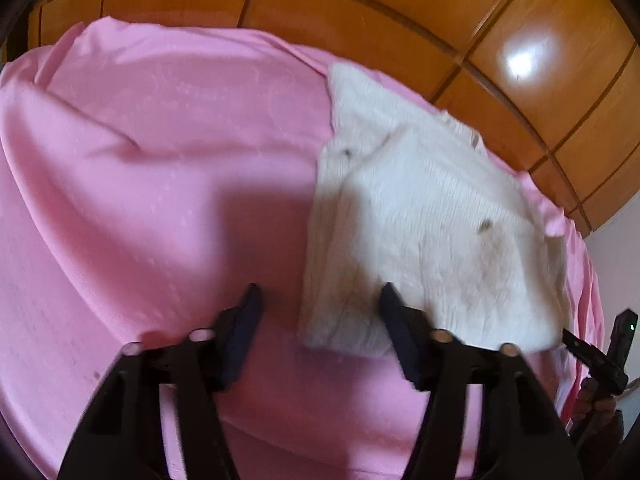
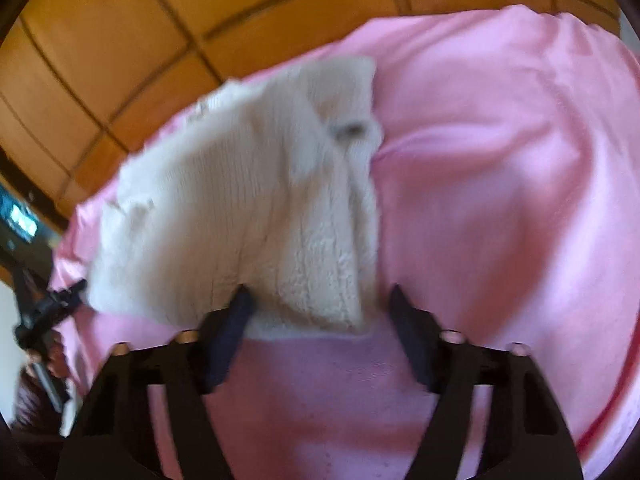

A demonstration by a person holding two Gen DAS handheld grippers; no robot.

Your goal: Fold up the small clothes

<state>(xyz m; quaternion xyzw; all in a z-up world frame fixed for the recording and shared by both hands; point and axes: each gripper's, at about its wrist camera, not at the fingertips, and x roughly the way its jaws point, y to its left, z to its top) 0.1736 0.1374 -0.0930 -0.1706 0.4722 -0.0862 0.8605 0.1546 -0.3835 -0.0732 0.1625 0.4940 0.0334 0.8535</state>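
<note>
Sweater (image 1: 420, 216), cream-white and knitted, lies folded into a rough rectangle on the pink sheet (image 1: 160, 160), on the side of the sheet nearest the wooden wardrobe (image 1: 360, 8). A few small dark marks, too blurred to identify, show on its upper surface. In the right wrist view the same sweater (image 2: 240, 208) shows a fleecy lining along its near folded edge, and the pink sheet (image 2: 500, 200) spreads in loose wrinkles beside it, with the wardrobe (image 2: 120, 40) behind.

The left claw (image 1: 320, 296) stands wide open above the sweater's near corner. One of its fingers is over the bare sheet just beside the sweater, the other over the knit itself. Whether that finger touches the cloth cannot be told; nothing is gripped between them.

The right claw (image 2: 320, 296) is also spread wide, with the sweater's near fleecy edge lying in the gap between its fingers. The fingers sit at either side of that edge without closing on it, and contact cannot be judged through the blur.

Each claw also appears at the edge of the other's view, just beside the sweater's far corner.
</note>
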